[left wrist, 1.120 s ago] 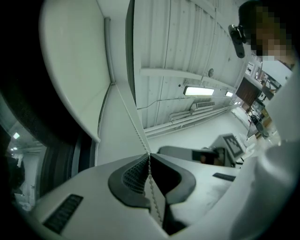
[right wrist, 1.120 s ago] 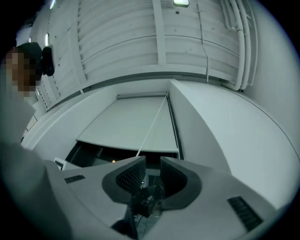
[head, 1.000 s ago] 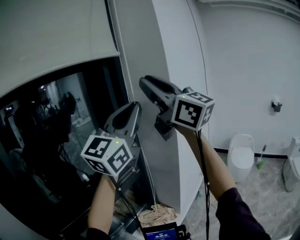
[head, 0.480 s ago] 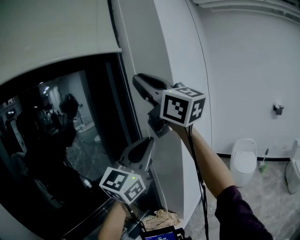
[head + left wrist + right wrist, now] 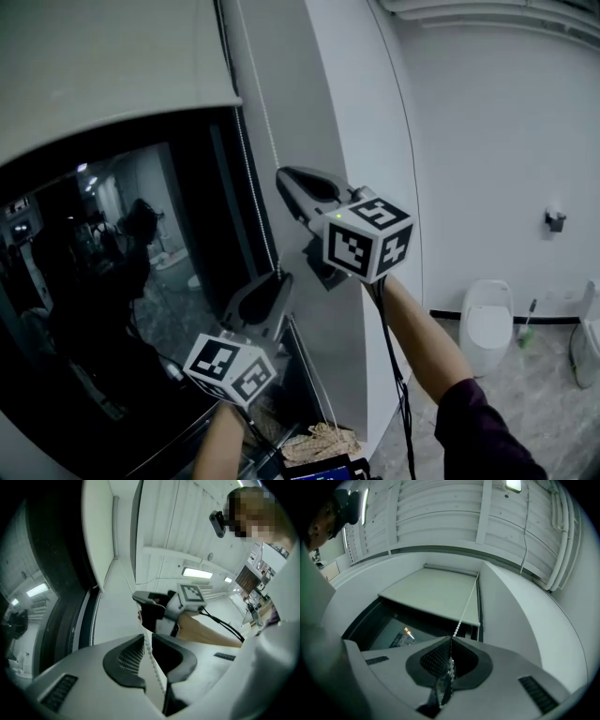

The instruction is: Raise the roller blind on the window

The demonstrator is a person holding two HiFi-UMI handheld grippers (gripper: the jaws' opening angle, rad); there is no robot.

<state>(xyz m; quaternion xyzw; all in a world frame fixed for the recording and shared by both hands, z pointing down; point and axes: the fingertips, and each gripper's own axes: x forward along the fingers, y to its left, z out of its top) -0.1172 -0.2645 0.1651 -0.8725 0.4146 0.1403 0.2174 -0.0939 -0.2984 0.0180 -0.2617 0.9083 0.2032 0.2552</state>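
The pale grey roller blind point(image 5: 103, 66) covers the top of the dark window point(image 5: 122, 281); it also shows as roller blind point(image 5: 436, 595) in the right gripper view. Its white bead chain point(image 5: 265, 131) hangs along the window's right side. My right gripper point(image 5: 284, 178) is the upper one. Its jaws have just been closing and now stand shut on the bead chain point(image 5: 466, 606), which enters at the right gripper point(image 5: 451, 639). Lower down, my left gripper point(image 5: 279, 279) is shut on the same bead chain point(image 5: 152, 660), which runs between the tips of the left gripper point(image 5: 147, 637). The right gripper point(image 5: 140, 597) shows above it.
A white wall pillar point(image 5: 375, 141) stands just right of the chain. Farther right on the tiled floor are a toilet point(image 5: 485, 314), a green brush point(image 5: 525, 323) and another white fixture point(image 5: 586, 342). Scraps point(image 5: 314, 441) lie below the window.
My left gripper has gone down along the chain, from beside the right gripper to well below it. The right gripper has rolled a little and stayed near the same height.
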